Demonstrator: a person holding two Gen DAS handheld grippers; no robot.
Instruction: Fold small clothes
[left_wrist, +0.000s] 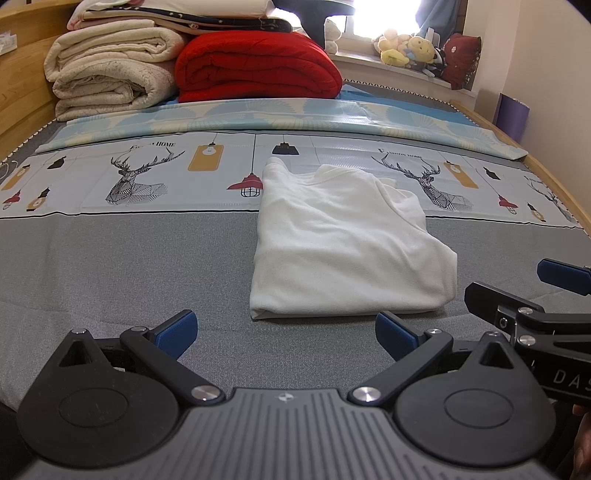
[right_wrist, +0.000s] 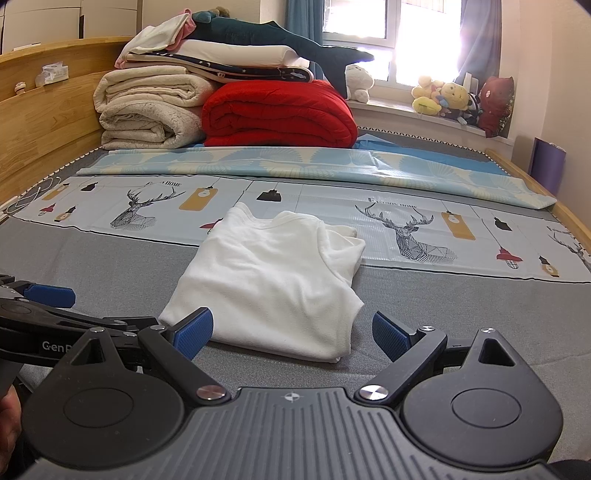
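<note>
Folded white shirt (left_wrist: 347, 240) on grey bed (left_wrist: 110, 266); red quilt (left_wrist: 255, 66), cream blankets (left_wrist: 107, 70) far; left gripper (left_wrist: 286, 332), right gripper (right_wrist: 291, 330) both spread apart, empty.

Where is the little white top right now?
The white top lies folded on the grey bedspread, just ahead of both open claws, left claw and right claw; its far end reaches onto the deer-print sheet.

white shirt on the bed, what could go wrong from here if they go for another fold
1. Both the left gripper and right gripper are open and empty at the near edge of the white shirt; a pinch may catch only the top layer, opening the fold.
2. The bunched sleeve on the right could slip out.
3. Fingers could snag the grey bed cover.
</note>
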